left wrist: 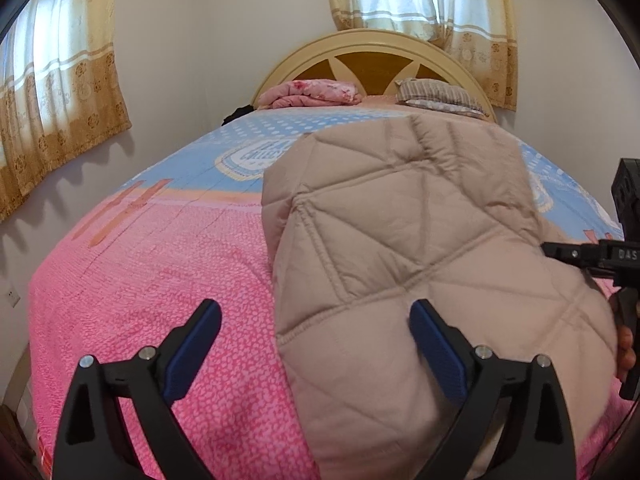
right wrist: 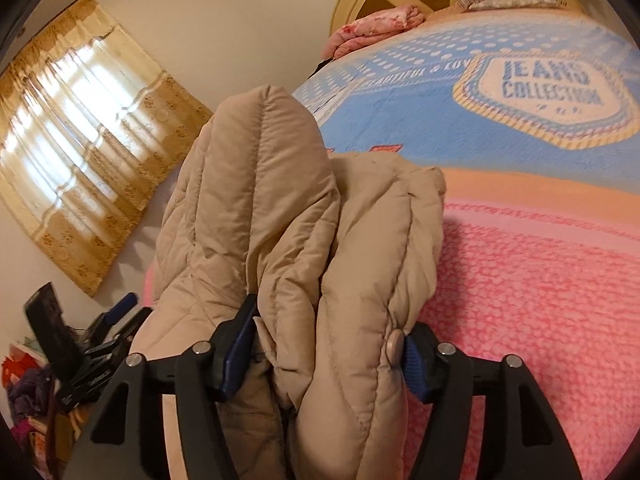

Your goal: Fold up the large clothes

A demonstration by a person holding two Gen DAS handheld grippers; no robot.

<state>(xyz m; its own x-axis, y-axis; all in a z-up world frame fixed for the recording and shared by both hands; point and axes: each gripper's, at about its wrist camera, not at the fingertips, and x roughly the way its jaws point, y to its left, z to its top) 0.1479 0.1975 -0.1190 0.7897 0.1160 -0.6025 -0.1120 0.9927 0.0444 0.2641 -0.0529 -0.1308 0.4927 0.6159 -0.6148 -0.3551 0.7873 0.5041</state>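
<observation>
A beige quilted puffer jacket (left wrist: 404,240) lies lengthwise on the pink and blue bedspread (left wrist: 160,280). My left gripper (left wrist: 316,332) is open; its jaws straddle the jacket's near left edge without closing on it. My right gripper (right wrist: 326,348) is shut on a thick bunched fold of the jacket (right wrist: 280,216) and holds it raised off the bed. A snap button (right wrist: 394,344) sits by the right pad. The right gripper also shows at the right edge of the left wrist view (left wrist: 592,256).
A wooden headboard (left wrist: 372,52) stands at the far end with a folded pink blanket (left wrist: 312,92) and a striped pillow (left wrist: 436,96). Curtained windows (left wrist: 60,92) are on the left and back walls. Clutter sits on the floor at the left (right wrist: 32,392).
</observation>
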